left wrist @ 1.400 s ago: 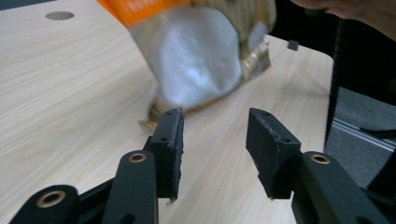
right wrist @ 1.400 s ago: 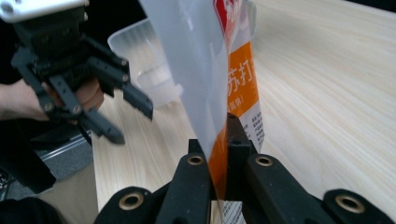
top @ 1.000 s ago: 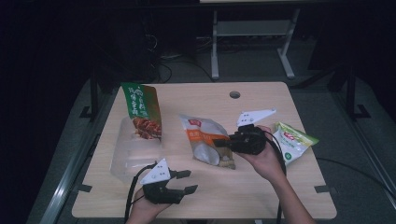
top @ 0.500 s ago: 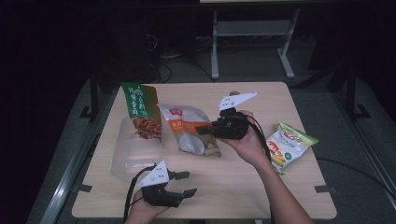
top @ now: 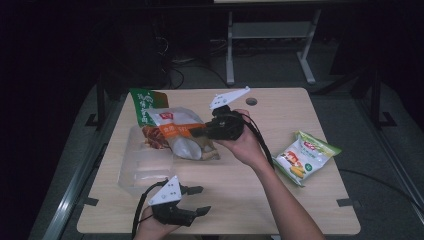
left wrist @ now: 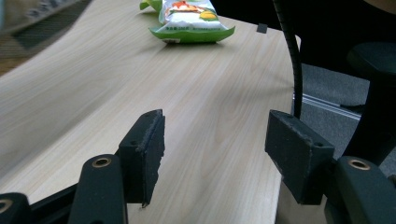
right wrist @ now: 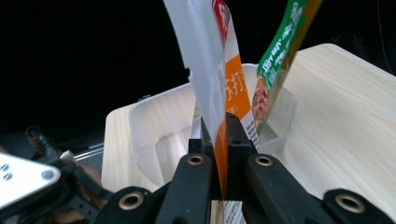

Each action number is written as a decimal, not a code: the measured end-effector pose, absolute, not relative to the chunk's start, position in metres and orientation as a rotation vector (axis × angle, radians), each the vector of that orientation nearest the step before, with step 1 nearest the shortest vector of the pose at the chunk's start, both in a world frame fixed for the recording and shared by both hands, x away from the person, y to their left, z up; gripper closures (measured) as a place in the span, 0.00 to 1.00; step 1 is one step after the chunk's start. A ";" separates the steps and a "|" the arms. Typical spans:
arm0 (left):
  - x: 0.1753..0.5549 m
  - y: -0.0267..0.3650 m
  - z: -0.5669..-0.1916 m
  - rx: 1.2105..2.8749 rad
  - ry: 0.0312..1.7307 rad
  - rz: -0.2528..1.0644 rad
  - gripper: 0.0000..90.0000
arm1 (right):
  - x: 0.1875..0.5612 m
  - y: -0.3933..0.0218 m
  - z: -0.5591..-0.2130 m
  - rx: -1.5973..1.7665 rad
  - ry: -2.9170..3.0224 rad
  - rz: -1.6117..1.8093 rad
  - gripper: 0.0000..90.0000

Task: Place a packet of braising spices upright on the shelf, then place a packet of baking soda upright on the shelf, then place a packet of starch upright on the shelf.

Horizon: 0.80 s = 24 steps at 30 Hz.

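Right hand-held gripper [top: 202, 132] clenching one orange-and-white snack bag [top: 182, 137], hanging above the one clear tray [top: 137, 172]. One green pouch [top: 145, 107] standing inside the tray. Left hand-held gripper [top: 200, 200] released, having just been opening, nothing between. One green corn packet [top: 305, 157] lying well right of the tray on the surface [top: 240, 200].

Green corn snack packet [top: 306, 160] near right table [top: 260, 200] edge, white stand [top: 270, 35] behind

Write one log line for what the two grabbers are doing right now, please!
right gripper: shut on orange-and-white snack bag, over clear bin | left gripper: open, empty | green snack bag: on table
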<state>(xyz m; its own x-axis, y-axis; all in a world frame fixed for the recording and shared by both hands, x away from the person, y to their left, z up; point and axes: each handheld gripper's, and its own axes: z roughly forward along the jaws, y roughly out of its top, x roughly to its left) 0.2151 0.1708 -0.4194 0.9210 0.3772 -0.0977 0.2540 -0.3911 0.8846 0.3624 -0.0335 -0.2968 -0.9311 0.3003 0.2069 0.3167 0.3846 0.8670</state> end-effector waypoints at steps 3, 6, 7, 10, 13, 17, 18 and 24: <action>0.216 0.172 -0.420 1.994 0.462 0.146 0.41 | 0.366 -0.026 -0.295 -0.558 -2.597 -1.639 1.00; 0.217 0.172 -0.419 1.989 0.460 0.149 0.41 | 0.369 -0.019 -0.294 -0.548 -2.594 -1.636 1.00; 0.217 0.172 -0.419 1.989 0.460 0.149 0.41 | 0.369 -0.019 -0.294 -0.548 -2.594 -1.636 1.00; 0.215 0.172 -0.419 1.995 0.454 0.147 0.41 | 0.372 -0.015 -0.294 -0.541 -2.592 -1.636 1.00; 0.214 0.171 -0.419 1.992 0.452 0.147 0.41 | 0.372 -0.012 -0.294 -0.540 -2.595 -1.633 1.00; 0.214 0.172 -0.419 1.997 0.446 0.147 0.41 | 0.373 -0.008 -0.292 -0.537 -2.598 -1.630 1.00; 0.214 0.172 -0.419 1.996 0.446 0.146 0.41 | 0.373 -0.007 -0.291 -0.535 -2.598 -1.630 1.00; 0.215 0.172 -0.419 1.996 0.445 0.136 0.41 | 0.377 0.000 -0.293 -0.526 -2.586 -1.632 1.00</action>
